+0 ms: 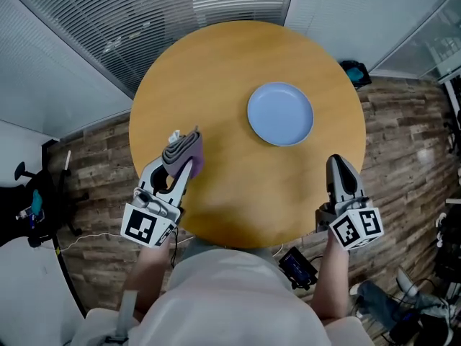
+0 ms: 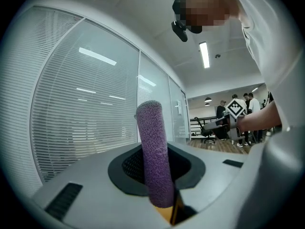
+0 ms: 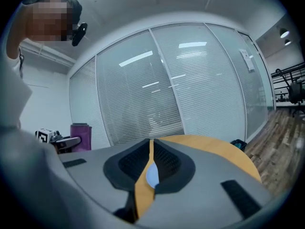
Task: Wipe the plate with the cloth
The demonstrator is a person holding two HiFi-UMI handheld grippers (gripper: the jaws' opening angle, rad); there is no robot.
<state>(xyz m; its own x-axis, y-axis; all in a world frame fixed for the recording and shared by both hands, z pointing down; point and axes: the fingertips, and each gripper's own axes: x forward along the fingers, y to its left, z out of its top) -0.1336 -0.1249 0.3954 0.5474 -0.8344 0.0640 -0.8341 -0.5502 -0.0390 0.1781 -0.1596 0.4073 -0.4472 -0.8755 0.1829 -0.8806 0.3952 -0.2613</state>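
1. The left gripper [image 1: 185, 161] has its jaws clamped on the purple cloth [image 2: 153, 147], which stands folded between them and juts past their tips.
2. The right gripper [image 1: 338, 161] is closed, its jaws pressed together with nothing between them.
3. The blue plate [image 1: 281, 114] lies on the round wooden table [image 1: 238, 193], ahead of the right gripper and slightly to its left. It is ahead and to the right of the left gripper, apart from both.
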